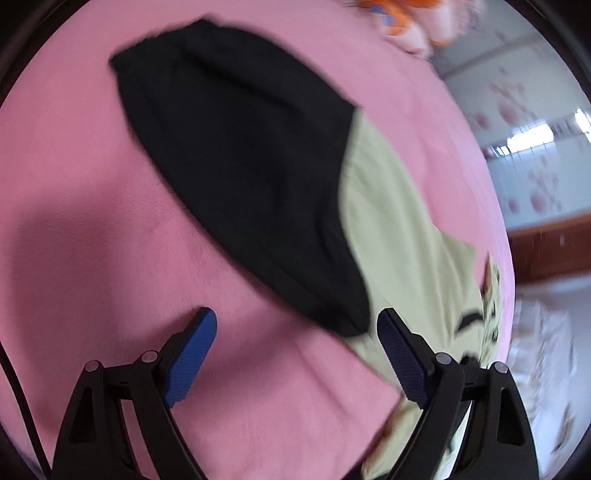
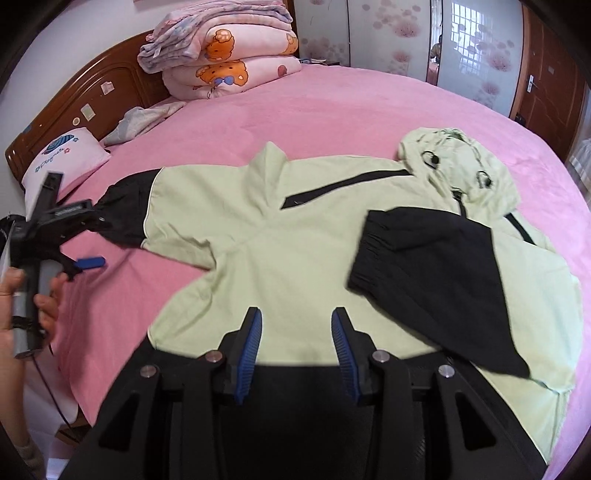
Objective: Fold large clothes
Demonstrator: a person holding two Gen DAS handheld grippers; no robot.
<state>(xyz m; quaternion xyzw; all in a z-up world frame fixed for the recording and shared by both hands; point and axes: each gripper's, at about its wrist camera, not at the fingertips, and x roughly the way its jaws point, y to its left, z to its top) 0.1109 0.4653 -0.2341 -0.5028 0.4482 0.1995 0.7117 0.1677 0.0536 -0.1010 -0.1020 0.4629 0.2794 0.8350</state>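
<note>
A pale green hooded jacket (image 2: 280, 240) with black sleeves and a black hem lies flat on the pink bed (image 2: 332, 107). Its right black sleeve (image 2: 436, 269) is folded across the body; the hood (image 2: 458, 162) lies at the far right. The left black sleeve (image 1: 240, 166) stretches out on the bed. My left gripper (image 1: 295, 332) is open and empty, hovering just beside that sleeve's near end; it also shows in the right wrist view (image 2: 92, 240). My right gripper (image 2: 297, 325) is open and empty above the jacket's lower body.
Folded cartoon-print quilts (image 2: 229, 55) are stacked at the head of the bed by the wooden headboard (image 2: 74, 110). A pink pillow (image 2: 66, 155) lies at the left. Floral wardrobe doors (image 2: 391, 33) and a wooden door (image 2: 546, 74) stand behind.
</note>
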